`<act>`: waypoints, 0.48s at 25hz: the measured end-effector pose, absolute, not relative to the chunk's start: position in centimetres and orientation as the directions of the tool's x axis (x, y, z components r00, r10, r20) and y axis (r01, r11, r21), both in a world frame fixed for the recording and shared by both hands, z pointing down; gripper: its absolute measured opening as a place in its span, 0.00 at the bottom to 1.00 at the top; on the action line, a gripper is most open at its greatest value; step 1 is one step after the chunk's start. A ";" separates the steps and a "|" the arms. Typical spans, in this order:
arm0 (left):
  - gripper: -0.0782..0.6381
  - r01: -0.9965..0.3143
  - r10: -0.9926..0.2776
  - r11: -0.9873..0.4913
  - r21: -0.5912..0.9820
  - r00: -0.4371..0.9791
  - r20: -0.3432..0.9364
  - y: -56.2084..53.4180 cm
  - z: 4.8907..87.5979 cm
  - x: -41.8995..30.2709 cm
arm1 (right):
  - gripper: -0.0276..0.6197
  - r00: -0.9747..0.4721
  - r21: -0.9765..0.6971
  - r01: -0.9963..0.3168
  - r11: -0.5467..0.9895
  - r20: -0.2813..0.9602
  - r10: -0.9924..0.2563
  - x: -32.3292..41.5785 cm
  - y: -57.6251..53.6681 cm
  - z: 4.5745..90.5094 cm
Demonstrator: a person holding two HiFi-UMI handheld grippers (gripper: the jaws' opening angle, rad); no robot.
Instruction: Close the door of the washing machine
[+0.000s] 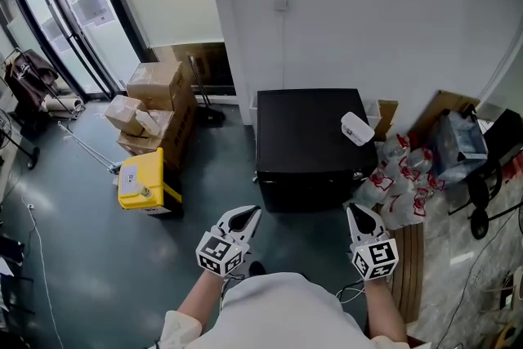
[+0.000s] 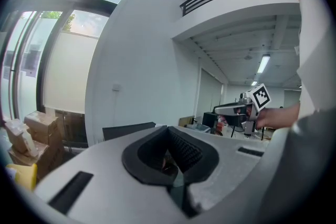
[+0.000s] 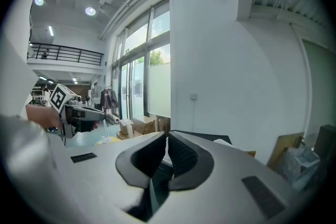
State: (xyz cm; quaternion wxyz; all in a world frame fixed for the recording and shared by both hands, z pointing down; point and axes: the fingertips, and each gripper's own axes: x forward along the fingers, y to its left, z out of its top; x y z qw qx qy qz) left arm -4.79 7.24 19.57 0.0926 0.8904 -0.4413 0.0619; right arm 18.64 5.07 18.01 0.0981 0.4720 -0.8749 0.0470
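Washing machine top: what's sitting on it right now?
On the black washing machine, one small white object lies near the top's right edge. The patch beneath it is covered; the rest looks bare.

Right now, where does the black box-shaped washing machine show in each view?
Head view: black box-shaped washing machine, centre, against the wall.
Left gripper view: its top, left of centre, mid-height.
Right gripper view: its top, right of centre.
Shared landmark: small white wall plate above it.
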 end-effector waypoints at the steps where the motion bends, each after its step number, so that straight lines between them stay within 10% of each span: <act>1: 0.12 -0.798 -0.775 -0.592 0.111 0.602 0.191 7.3 19.6 -4.8 | 0.10 -0.537 0.012 -0.834 0.552 0.216 -0.816 18.5 5.1 17.9; 12: 0.12 -0.808 -0.785 -0.575 0.132 0.590 0.191 7.7 19.9 -5.8 | 0.10 -0.547 0.030 -0.824 0.566 0.220 -0.808 17.5 5.3 17.4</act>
